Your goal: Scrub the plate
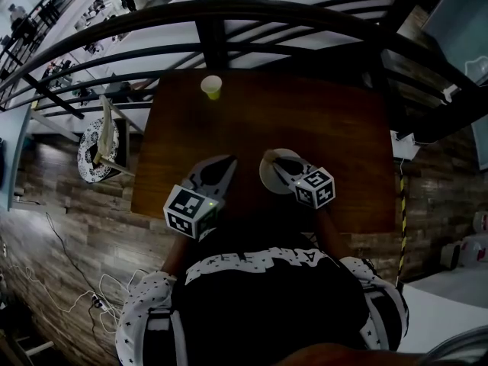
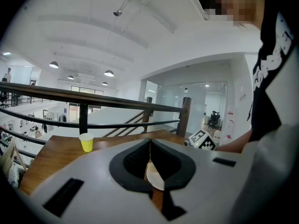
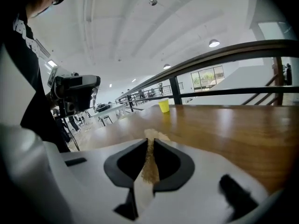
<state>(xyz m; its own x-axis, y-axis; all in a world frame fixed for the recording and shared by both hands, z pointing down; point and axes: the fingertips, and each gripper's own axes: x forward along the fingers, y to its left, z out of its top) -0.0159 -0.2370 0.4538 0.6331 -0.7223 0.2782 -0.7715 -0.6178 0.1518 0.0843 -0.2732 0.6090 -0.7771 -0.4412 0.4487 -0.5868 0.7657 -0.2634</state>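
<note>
I stand at a brown wooden bench [image 1: 328,120] set against a black metal railing [image 1: 229,14], beyond which the hall drops to a lower level [image 1: 76,21]. Wood-plank floor [image 1: 69,227] lies around me, with white cables [image 1: 84,296] at my left. Overhead, a white arched ceiling [image 2: 93,36] carries round lamps [image 2: 109,73]; glass walls [image 2: 196,101] stand farther off.

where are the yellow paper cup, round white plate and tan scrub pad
yellow paper cup [image 1: 211,87]: head view, its mouth
round white plate [image 1: 266,175]: head view, bare left rim
tan scrub pad [image 3: 150,162]: right gripper view, its pinched middle
</note>
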